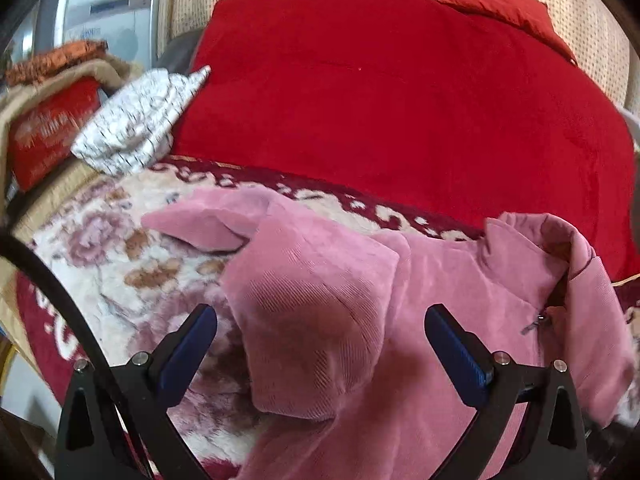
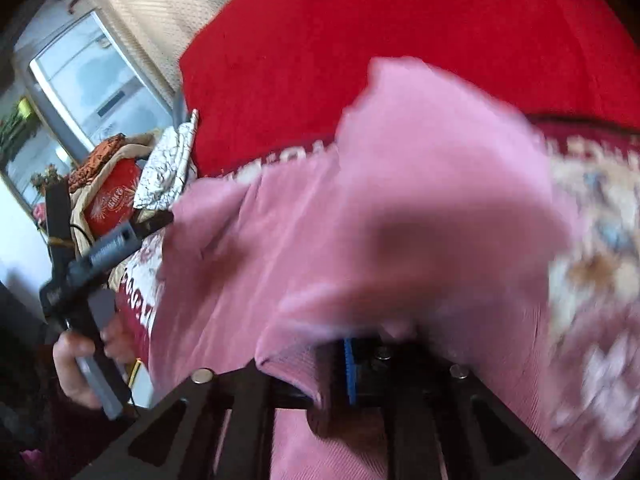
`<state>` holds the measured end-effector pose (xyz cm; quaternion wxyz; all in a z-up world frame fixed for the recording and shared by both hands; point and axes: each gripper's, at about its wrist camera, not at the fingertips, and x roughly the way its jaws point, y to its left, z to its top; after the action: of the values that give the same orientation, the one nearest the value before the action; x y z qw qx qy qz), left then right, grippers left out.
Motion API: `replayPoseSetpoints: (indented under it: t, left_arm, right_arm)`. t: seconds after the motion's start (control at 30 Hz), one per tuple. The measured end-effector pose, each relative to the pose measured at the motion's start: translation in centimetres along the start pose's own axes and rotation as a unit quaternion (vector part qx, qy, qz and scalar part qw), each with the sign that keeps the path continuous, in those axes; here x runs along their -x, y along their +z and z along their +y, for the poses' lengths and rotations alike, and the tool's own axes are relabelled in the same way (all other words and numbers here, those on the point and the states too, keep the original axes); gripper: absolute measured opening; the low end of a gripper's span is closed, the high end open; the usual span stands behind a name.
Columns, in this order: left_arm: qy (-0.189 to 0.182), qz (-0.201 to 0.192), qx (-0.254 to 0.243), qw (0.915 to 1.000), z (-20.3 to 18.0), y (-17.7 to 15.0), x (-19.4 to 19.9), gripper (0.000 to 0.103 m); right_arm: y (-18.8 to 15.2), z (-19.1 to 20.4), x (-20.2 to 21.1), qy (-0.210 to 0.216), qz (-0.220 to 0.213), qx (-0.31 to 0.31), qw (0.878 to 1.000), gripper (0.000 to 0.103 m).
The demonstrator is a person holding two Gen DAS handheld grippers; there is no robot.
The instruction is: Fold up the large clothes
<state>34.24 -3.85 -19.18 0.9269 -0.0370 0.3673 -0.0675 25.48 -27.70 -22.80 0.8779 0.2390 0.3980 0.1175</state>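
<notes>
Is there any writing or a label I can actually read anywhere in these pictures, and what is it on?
Nothing can be read for certain.
Red box beside the bed: white lettering and a round emblem, too blurred to read in either view.
Left hand-held gripper, seen from the right wrist camera: pale print along its grey body, too small and blurred to read.
Pink jacket: no writing visible.
Floral blanket: pattern only, no words.

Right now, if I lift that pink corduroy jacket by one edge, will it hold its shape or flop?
Likely floppy: the pink jacket already drapes in soft folds over the floral blanket. It looks thick, so probably weighty for cloth. The ribbed surface should grip well in the right gripper, which appears shut on it.
</notes>
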Motion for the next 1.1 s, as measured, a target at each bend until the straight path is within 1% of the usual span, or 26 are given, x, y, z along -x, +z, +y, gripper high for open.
replayPoseSetpoints:
  t: [0.03,0.07,0.1,0.13,0.17,0.2,0.23,0.27,0.33,0.43,0.47,0.53,0.63,0.67,0.7,0.77,0.8,0.83,0.87,0.9,0.93,1.03,1.07,1.1]
  left_arm:
    - [-0.01,0.003,0.002,0.9999,-0.1,0.0,0.0,0.103]
    - [-0.019,0.005,0.002,0.9998,-0.3,-0.1,0.0,0.103]
    - [-0.029,0.005,0.0,0.9996,-0.7,-0.2,0.1,0.103]
    - [-0.043,0.004,-0.007,0.9991,-1.3,-0.3,0.3,0.103]
    - [-0.057,0.002,-0.018,0.9982,-2.2,-0.4,0.6,0.103]
    - [-0.066,-0.001,-0.03,0.9974,-3.1,-0.5,0.8,0.103]
    - [-0.073,-0.003,-0.045,0.9963,-4.0,-0.7,1.0,0.103]
    - [-0.08,-0.005,-0.059,0.9951,-4.9,-1.0,1.2,0.103]
    - [-0.088,-0.003,-0.085,0.9925,-6.8,-1.4,1.2,0.103]
    - [-0.083,0.004,-0.112,0.9902,-8.7,-1.8,0.7,0.103]
    - [-0.08,0.006,-0.119,0.9896,-9.0,-1.9,0.5,0.103]
    - [-0.075,0.006,-0.124,0.9894,-9.2,-2.0,0.1,0.103]
    - [-0.068,0.011,-0.121,0.9903,-8.5,-1.9,-0.5,0.103]
    - [-0.067,0.012,-0.116,0.9909,-8.2,-1.8,-0.6,0.103]
    - [-0.066,0.014,-0.109,0.9917,-7.7,-1.7,-0.8,0.103]
    - [-0.068,0.018,-0.097,0.9928,-7.1,-1.5,-1.0,0.103]
    - [-0.068,0.019,-0.093,0.9931,-7.0,-1.4,-1.1,0.103]
    - [-0.067,0.02,-0.088,0.9937,-6.8,-1.2,-1.2,0.103]
    - [-0.064,0.02,-0.086,0.994,-6.6,-1.1,-1.2,0.103]
    - [-0.061,0.018,-0.085,0.9943,-6.4,-1.0,-1.1,0.103]
    - [-0.055,0.014,-0.084,0.9948,-6.2,-0.9,-1.0,0.103]
    - [-0.03,0.005,-0.077,0.9966,-4.9,-0.5,-0.7,0.103]
    - [-0.024,0.004,-0.072,0.9971,-4.2,-0.3,-0.6,0.103]
    - [-0.017,0.002,-0.064,0.9978,-3.4,-0.1,-0.4,0.103]
  right_arm:
    - [-0.4,-0.4,-0.1,0.012,0.002,-0.014,1.0,0.015]
    - [-0.8,-1.2,0.3,0.033,0.006,-0.035,0.999,0.018]
    - [-1.1,-2.0,0.7,0.052,0.01,-0.055,0.997,0.024]
    - [-1.3,-2.6,1.2,0.062,0.009,-0.068,0.996,0.034]
    - [-1.4,-3.2,2.4,0.076,0.001,-0.084,0.994,0.041]
    - [-1.7,-3.7,3.3,0.09,-0.014,-0.099,0.991,0.073]
    - [-1.8,-4.1,4.2,0.104,-0.035,-0.116,0.987,0.091]
    - [-1.7,-5.0,5.1,0.122,-0.068,-0.14,0.98,0.092]
    - [-1.2,-6.7,6.1,0.137,-0.099,-0.174,0.97,0.092]
    - [0.2,-10.0,6.5,0.134,-0.127,-0.238,0.953,0.091]
    - [0.6,-11.2,6.3,0.137,-0.139,-0.265,0.944,0.091]
    - [1.2,-14.0,6.0,0.121,-0.156,-0.315,0.928,0.089]
    - [2.1,-17.5,5.9,0.104,-0.173,-0.37,0.907,0.087]
    - [2.1,-19.1,6.8,0.103,-0.179,-0.383,0.9,0.087]
    - [1.9,-20.9,7.8,0.107,-0.189,-0.398,0.891,0.083]
    - [1.7,-23.2,8.4,0.12,-0.198,-0.418,0.878,0.078]
    - [1.7,-23.8,8.2,0.119,-0.209,-0.425,0.873,0.067]
    - [1.6,-24.3,8.3,0.115,-0.214,-0.425,0.872,0.049]
    - [1.9,-24.4,8.2,0.112,-0.209,-0.421,0.876,0.04]
    - [2.3,-24.2,7.9,0.118,-0.198,-0.411,0.882,0.035]
    - [2.7,-23.5,7.8,0.128,-0.198,-0.396,0.887,0.033]
    - [4.2,-19.2,9.4,0.135,-0.229,-0.308,0.913,0.033]
    - [4.9,-16.9,9.9,0.142,-0.235,-0.265,0.924,0.033]
    - [5.5,-14.0,10.3,0.159,-0.234,-0.219,0.934,0.033]
